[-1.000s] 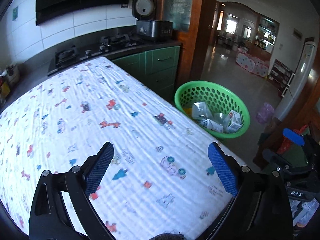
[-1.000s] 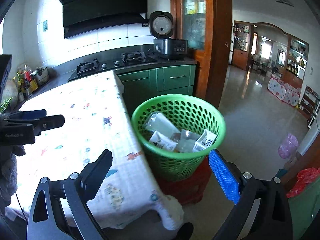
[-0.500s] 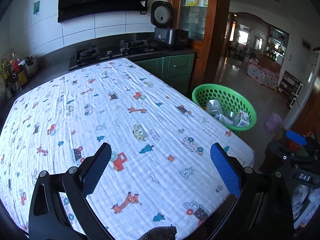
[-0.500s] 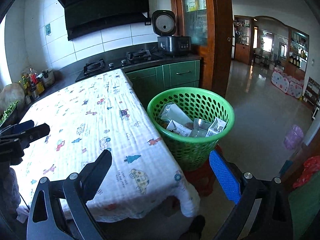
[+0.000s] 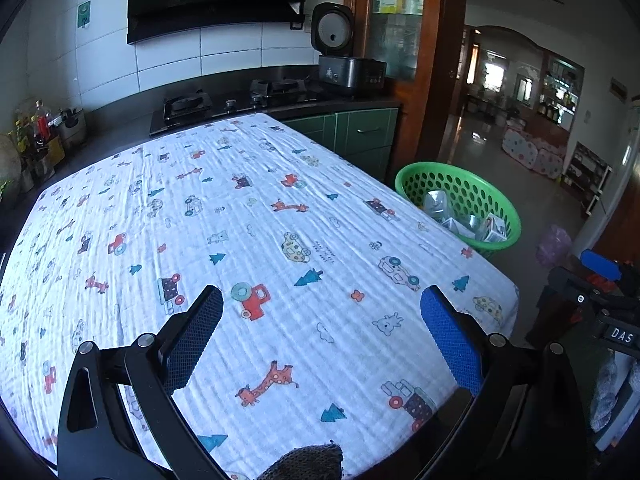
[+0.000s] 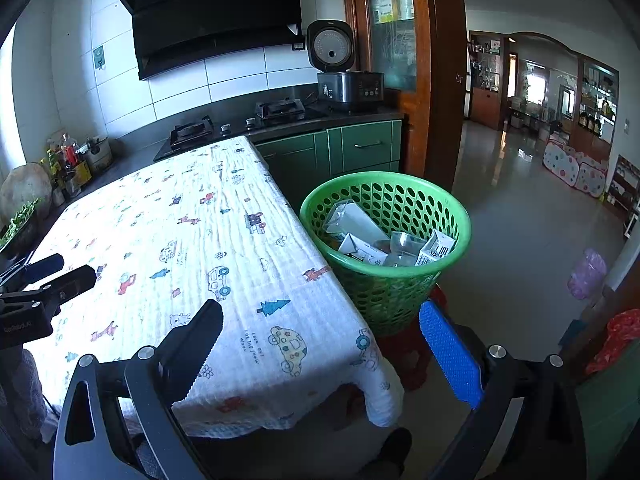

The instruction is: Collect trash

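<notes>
1. Below the left gripper (image 5: 320, 312), whose fingers stood wide apart holding nothing, lay the patterned tablecloth (image 5: 248, 216).
2. Ahead and to its right stood the green basket (image 5: 500, 204), holding cartons and wrappers (image 5: 464, 220).
3. Spread wide and empty as well, the right gripper (image 6: 320, 328) hung over the table's corner, the basket just ahead.

Bright daylight, sharp focus, floor glare, dark fisheye-warped corners

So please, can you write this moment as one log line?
left gripper: open, empty | right gripper: open, empty | green basket: holds cartons, beside table | tablecloth: no trash visible
</notes>
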`<action>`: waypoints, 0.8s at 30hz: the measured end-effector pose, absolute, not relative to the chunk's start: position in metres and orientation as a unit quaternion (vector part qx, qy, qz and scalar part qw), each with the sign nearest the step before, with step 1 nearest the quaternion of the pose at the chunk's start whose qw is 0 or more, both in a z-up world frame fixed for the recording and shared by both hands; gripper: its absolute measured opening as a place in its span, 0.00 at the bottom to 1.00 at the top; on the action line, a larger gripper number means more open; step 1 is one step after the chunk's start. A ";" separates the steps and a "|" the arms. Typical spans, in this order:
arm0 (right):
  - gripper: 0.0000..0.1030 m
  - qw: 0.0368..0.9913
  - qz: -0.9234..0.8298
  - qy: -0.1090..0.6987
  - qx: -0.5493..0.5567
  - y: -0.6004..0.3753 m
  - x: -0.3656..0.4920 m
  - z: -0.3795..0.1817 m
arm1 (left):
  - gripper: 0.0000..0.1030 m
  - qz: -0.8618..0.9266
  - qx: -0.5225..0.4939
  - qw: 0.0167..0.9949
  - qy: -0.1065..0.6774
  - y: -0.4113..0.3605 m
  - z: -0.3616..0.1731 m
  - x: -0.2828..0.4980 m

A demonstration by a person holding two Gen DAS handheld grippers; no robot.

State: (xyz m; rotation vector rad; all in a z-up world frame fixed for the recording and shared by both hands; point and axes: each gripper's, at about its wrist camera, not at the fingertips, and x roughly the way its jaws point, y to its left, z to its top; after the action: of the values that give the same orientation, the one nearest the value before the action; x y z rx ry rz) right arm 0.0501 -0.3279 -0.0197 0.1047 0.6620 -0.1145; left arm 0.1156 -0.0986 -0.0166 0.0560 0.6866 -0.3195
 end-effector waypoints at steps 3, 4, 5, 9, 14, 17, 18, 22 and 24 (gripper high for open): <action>0.93 0.943 -0.055 0.324 0.054 -0.329 0.049 -0.019 | 0.95 -0.155 0.031 0.930 0.332 -0.099 -0.015 0.113; 0.93 0.943 -0.054 0.324 0.056 -0.329 0.049 -0.019 | 0.95 -0.154 0.031 0.930 0.331 -0.099 -0.015 0.112; 0.93 0.943 -0.052 0.324 0.057 -0.328 0.049 -0.018 | 0.95 -0.154 0.031 0.930 0.331 -0.099 -0.014 0.113; 0.93 0.944 -0.049 0.322 0.057 -0.326 0.047 -0.016 | 0.95 -0.153 0.031 0.931 0.330 -0.100 -0.014 0.111; 0.93 0.945 -0.045 0.320 0.057 -0.324 0.045 -0.015 | 0.95 -0.153 0.033 0.931 0.330 -0.100 -0.014 0.108; 0.93 0.945 -0.043 0.319 0.057 -0.323 0.044 -0.015 | 0.95 -0.151 0.035 0.931 0.329 -0.100 -0.013 0.105; 0.93 0.945 -0.043 0.319 0.057 -0.323 0.044 -0.015 | 0.95 -0.150 0.034 0.932 0.329 -0.099 -0.012 0.104; 0.93 0.946 -0.041 0.318 0.057 -0.322 0.043 -0.015 | 0.95 -0.147 0.033 0.933 0.326 -0.095 -0.011 0.101; 0.93 0.946 -0.039 0.318 0.058 -0.322 0.043 -0.015 | 0.95 -0.146 0.033 0.933 0.326 -0.094 -0.011 0.101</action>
State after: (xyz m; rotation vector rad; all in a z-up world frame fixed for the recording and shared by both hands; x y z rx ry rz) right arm 0.0433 -0.3217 -0.0146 0.1175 0.6471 -0.0784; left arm 0.1006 -0.0940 -0.0109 0.0681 0.6677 -0.2982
